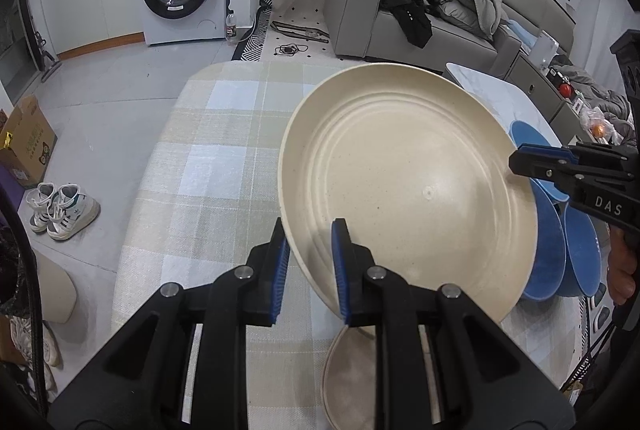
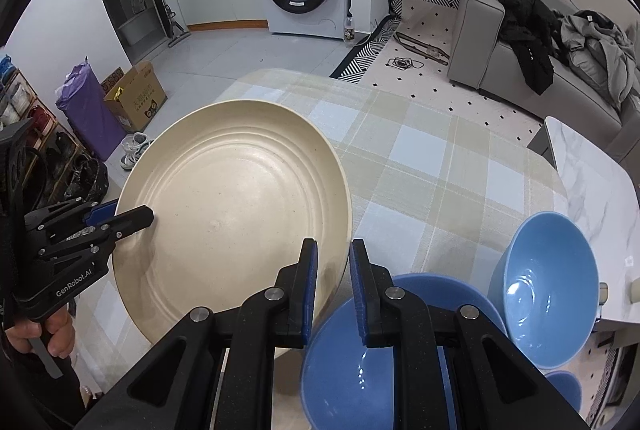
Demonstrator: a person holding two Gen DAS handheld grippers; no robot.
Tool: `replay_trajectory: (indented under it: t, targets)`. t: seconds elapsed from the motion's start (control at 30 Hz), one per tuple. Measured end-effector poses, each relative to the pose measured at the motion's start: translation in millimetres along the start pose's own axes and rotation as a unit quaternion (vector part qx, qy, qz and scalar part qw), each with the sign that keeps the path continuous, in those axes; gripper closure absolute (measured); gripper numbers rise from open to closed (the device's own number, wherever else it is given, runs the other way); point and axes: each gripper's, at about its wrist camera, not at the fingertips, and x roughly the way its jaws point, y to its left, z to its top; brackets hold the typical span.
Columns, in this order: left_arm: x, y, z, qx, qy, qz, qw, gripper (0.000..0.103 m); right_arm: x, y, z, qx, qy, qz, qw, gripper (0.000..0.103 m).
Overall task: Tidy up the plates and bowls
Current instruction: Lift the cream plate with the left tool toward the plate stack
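Both grippers, left gripper [image 1: 311, 262] & right gripper [image 2: 334, 284], clamp opposite rims of a cream plate [image 1: 408, 186], tilted, held above the checked table [image 1: 208, 158]. Blue bowls [image 2: 548, 290] sit unstacked nearby (another cream dish lies beneath); sorting looks barely underway.

black two-finger grippers [image 1: 310, 262], blue pads [image 2: 311, 286], silver pivot screws, white "das" and "genrobot.ai" lettering

Cream ridged plate [image 1: 408, 182] tilted above checked cloth; 2 blue bowls [image 2: 548, 290] beside.
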Motion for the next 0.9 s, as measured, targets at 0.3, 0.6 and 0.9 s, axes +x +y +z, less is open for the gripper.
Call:
replay_trajectory:
  t: [0.3, 0.6, 0.9]
  targets:
    - [-32.4, -4.4, -16.0, 0.014, -0.012, -0.016, 0.9997, 0.086, -34.1, 9.5, -24.0, 0.017, -0.037, -0.001, 0.999, 0.086]
    - [-50.9, -7.1, -32.2, 0.031, -0.013, -0.022, 0.9992, 0.086, -46.0, 22.3, -49.2, 0.039, -0.056, 0.004, 0.998, 0.086]
    - [-53.2, -10.0, -50.8, 0.041, -0.006, -0.03, 0.9987, 0.086, -52.1, 27.8, -74.8, 0.066, -0.068, 0.008, 0.995, 0.086]
